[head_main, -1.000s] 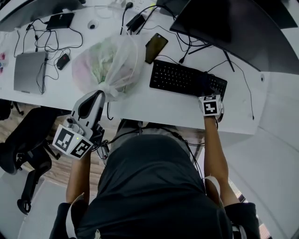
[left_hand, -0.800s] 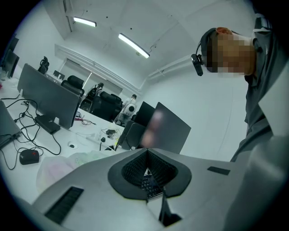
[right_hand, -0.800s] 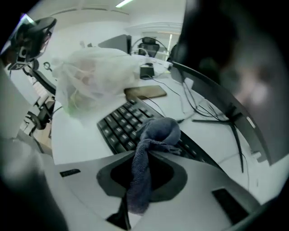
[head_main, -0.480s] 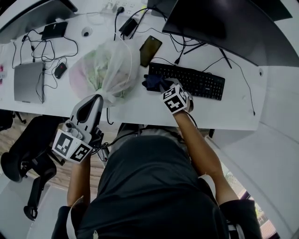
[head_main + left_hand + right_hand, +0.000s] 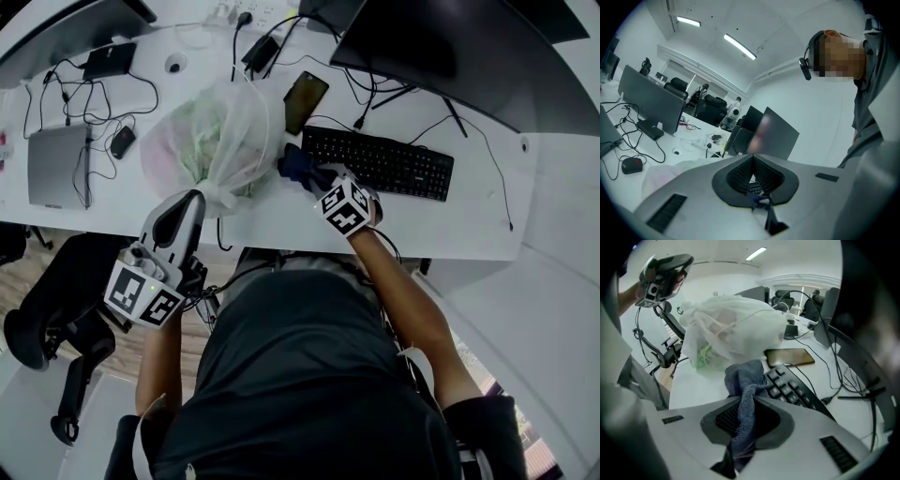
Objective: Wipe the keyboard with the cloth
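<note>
Pinching the cloth (image 5: 745, 380) between its jaws, the right gripper (image 5: 317, 176) has it at the left end of the keyboard (image 5: 394, 164), 9 o'clock of the keys in the head view. Blue-grey fabric bunches up at the corner keys, and a tail hangs back through the jaws. I can't tell whether the fabric actually presses on the keys. The keyboard is black and lies on the white desk (image 5: 281, 220), right end a bit lower in the head view. A phone (image 5: 307, 96) is at 12 o'clock from the cloth, just past the keyboard corner. A tied plastic bag (image 5: 220, 136) is at 9 o'clock from the cloth, close beside it. A dark monitor (image 5: 450, 47) is at 1 o'clock, behind the keyboard. The left gripper (image 5: 190, 202) is at 7 o'clock from the bag, by the desk's front edge, jaws pressed together on nothing. A closed laptop (image 5: 58, 164) is far out at 9 o'clock.
</note>
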`<state>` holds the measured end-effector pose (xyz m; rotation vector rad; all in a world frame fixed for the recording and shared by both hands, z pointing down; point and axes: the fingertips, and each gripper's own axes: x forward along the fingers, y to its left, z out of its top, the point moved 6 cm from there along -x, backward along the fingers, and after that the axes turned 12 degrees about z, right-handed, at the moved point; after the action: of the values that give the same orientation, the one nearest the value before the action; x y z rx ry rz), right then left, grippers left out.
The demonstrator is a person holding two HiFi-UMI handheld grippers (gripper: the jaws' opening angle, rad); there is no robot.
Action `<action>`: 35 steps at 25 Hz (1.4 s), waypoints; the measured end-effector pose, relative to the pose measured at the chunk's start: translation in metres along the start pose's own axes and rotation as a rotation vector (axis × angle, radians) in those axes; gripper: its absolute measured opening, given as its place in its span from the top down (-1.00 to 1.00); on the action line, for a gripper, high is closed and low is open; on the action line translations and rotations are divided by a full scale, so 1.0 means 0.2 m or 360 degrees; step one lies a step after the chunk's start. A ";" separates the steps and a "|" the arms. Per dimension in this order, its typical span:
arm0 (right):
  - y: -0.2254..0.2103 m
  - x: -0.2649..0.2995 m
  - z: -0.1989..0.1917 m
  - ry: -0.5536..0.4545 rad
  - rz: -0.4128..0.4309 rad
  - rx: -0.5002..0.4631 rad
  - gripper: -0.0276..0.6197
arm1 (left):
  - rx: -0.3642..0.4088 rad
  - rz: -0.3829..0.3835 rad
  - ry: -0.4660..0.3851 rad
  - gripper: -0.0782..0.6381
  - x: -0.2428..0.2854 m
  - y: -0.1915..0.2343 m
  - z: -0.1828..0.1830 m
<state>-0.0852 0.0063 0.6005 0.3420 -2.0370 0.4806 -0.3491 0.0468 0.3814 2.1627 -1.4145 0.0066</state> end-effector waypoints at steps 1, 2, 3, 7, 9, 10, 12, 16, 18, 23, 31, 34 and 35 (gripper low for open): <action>-0.04 -0.05 -0.09 0.0007 -0.0019 0.0039 0.74 | -0.0001 0.0007 0.0002 0.77 0.00 0.01 0.00; -0.08 -0.11 -0.18 0.0014 -0.0060 0.0099 0.74 | -0.0001 0.0009 0.0003 0.77 -0.01 0.01 0.00; -0.14 -0.19 -0.27 0.0017 -0.0116 0.0177 0.74 | -0.0001 0.0008 0.0003 0.77 0.00 0.01 0.00; -0.35 -0.46 -0.61 -0.0018 -0.0313 0.0488 0.74 | 0.0013 -0.0006 0.0021 0.77 0.03 0.00 0.00; -0.43 -0.57 -0.77 0.0027 -0.0401 0.0580 0.74 | 0.0027 -0.0019 0.0029 0.77 0.05 -0.03 0.01; -0.47 -0.62 -0.86 0.0058 -0.0448 0.0614 0.74 | 0.0033 -0.0026 0.0031 0.77 0.07 -0.04 0.01; -0.56 -0.73 -1.03 0.0085 -0.0534 0.0695 0.75 | 0.0042 -0.0036 0.0039 0.77 0.10 -0.06 0.01; -0.68 -0.91 -1.24 0.0107 -0.0644 0.0820 0.75 | 0.0048 -0.0027 0.0051 0.77 0.15 -0.11 0.00; -0.71 -0.95 -1.29 0.0076 -0.0656 0.0860 0.75 | 0.0057 -0.0010 0.0050 0.77 0.16 -0.13 0.00; -0.76 -1.01 -1.44 0.0092 -0.0727 0.0959 0.74 | 0.0085 0.0028 0.0030 0.77 0.19 -0.16 0.02; -0.87 -1.42 -1.12 -0.0389 -0.0788 0.0952 0.74 | 0.0093 0.0030 0.0037 0.77 0.28 -0.27 0.03; -0.90 -1.61 -0.95 -0.0647 -0.0783 0.0833 0.74 | 0.0101 0.0012 0.0034 0.77 0.34 -0.35 0.03; -0.92 -1.67 -0.91 -0.0733 -0.0771 0.0813 0.74 | 0.0104 0.0007 0.0034 0.77 0.36 -0.37 0.03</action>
<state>0.2930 -0.0560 0.4251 1.3228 -2.1342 0.6522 -0.2552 0.0048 0.3652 2.2056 -1.4251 0.0785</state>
